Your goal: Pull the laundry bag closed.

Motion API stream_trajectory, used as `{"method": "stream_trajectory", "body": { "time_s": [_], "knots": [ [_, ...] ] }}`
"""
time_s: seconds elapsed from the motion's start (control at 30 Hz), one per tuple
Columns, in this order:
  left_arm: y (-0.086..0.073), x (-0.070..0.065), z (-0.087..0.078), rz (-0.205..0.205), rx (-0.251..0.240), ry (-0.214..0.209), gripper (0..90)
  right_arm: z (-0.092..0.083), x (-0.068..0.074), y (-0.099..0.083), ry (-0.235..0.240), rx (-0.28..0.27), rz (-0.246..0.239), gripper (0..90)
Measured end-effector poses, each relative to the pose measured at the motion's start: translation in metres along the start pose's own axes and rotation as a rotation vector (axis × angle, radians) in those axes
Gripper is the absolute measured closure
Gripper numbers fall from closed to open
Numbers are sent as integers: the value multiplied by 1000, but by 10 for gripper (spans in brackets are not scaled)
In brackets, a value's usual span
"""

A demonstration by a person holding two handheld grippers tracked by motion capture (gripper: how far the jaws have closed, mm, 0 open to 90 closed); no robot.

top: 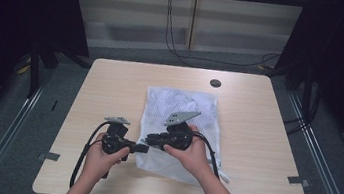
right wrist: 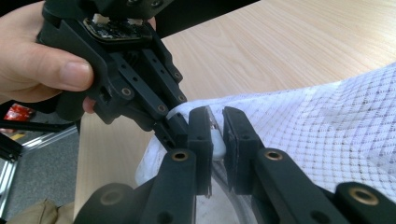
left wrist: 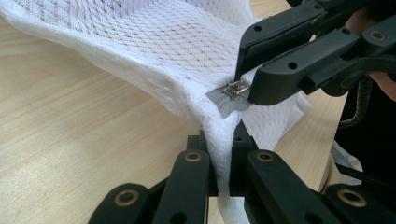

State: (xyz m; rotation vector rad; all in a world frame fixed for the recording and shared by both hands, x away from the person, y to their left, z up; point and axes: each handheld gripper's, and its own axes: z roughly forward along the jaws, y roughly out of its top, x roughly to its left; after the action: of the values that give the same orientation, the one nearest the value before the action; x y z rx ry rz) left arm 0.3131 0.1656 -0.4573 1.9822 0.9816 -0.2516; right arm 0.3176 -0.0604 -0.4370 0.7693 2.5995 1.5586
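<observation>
A white mesh bag (top: 183,108) lies flat on the wooden table (top: 111,84), and both grippers meet at its near left corner. My left gripper (left wrist: 223,140) is shut on a pinched fold of the bag's hem (left wrist: 219,135), which is lifted off the table. Just above it, my right gripper (left wrist: 250,88) is shut on the zipper pull (left wrist: 229,95), a small metal slider with a grey tab. In the right gripper view a white bit of the pull (right wrist: 217,142) sits between the jaws of that gripper (right wrist: 217,135), with the left gripper (right wrist: 173,123) close beside it.
A small black round disc (top: 215,83) sits near the table's far edge. Black cables (top: 84,156) trail from the grippers over the near edge. Dark curtains stand at both sides, and cords run over the floor behind the table.
</observation>
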Motion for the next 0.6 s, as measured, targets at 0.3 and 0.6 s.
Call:
{"method": "stream_trajectory", "body": {
  "time_s": [0.3, 0.6],
  "knots": [
    [0, -1, 0, -3, 12, 5, 890, -2, 0, -3, 10, -3, 2, 820],
    [0, -1, 1, -3, 17, 7, 890, -8, -3, -6, 1, 4, 5, 819]
  ]
}}
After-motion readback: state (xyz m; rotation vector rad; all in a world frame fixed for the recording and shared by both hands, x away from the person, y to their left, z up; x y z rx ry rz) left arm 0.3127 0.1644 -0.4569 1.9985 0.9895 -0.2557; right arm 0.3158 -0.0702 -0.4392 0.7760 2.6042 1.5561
